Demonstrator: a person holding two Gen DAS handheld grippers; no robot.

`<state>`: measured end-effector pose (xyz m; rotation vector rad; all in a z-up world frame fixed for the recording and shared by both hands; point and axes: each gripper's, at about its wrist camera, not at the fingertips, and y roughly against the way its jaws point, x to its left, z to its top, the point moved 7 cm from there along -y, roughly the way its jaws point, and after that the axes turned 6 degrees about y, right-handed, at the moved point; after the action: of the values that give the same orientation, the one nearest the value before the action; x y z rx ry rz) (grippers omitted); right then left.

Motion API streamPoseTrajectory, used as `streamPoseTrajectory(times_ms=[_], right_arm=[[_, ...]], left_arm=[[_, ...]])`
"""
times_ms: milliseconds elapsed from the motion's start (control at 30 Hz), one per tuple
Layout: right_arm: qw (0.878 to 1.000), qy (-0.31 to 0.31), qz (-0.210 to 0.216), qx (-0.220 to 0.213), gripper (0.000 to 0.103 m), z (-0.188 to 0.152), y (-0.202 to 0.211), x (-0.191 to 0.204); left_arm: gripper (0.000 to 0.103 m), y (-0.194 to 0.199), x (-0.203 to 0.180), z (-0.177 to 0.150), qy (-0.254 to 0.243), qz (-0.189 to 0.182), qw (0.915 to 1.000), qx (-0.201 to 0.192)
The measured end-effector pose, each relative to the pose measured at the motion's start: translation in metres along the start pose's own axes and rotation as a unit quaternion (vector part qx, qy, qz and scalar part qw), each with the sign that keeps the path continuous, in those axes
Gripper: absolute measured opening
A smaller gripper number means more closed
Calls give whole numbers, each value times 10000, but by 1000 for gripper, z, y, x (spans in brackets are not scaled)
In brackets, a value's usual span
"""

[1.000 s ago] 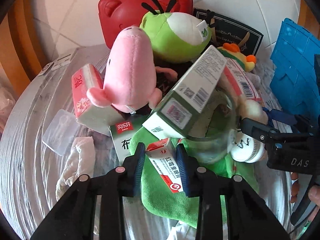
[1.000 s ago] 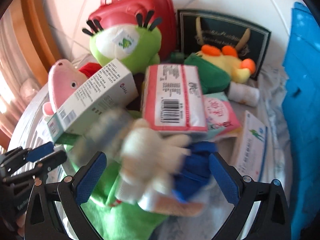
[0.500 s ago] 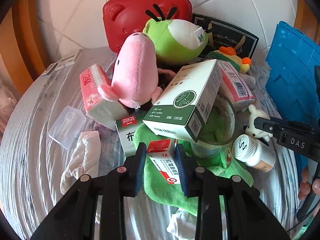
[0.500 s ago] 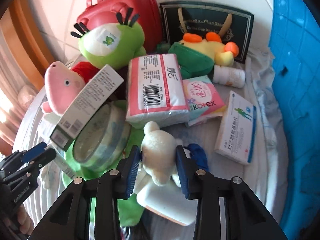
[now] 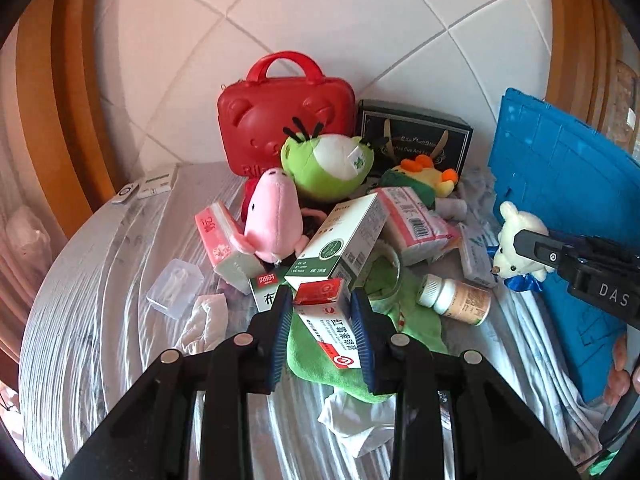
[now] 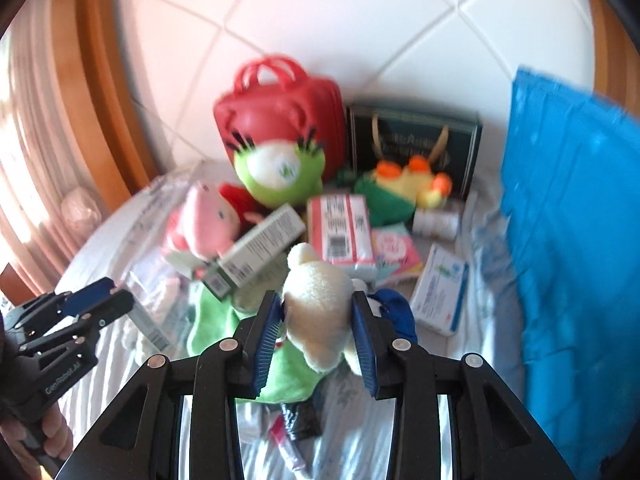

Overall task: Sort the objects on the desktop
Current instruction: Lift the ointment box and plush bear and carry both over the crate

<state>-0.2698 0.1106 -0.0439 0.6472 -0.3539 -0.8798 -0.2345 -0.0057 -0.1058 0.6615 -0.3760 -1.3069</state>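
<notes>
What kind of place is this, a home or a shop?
Probably a home: a cluttered table against a white tiled wall with wooden trim, piled with plush toys such as the pink pig, tissue packs and medicine boxes.

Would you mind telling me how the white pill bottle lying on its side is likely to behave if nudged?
The pill bottle is round and on its side, so it would probably roll. Its plastic looks smooth, perhaps slippery. The rumpled sheet beneath might stop it soon.
</notes>
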Motion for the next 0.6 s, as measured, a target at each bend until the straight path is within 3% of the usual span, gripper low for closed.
streamPoseTrajectory(times_ms=[333,600], right_arm=[[9944,106,-272,-1016,35,24,105,0],[9811,46,-684,-1812,35,40,192,-26]], left_arm=[[29,71,-47,24,-279,-316,9963,-748],[29,112,-105,50,-548,-774,9877,-1246]])
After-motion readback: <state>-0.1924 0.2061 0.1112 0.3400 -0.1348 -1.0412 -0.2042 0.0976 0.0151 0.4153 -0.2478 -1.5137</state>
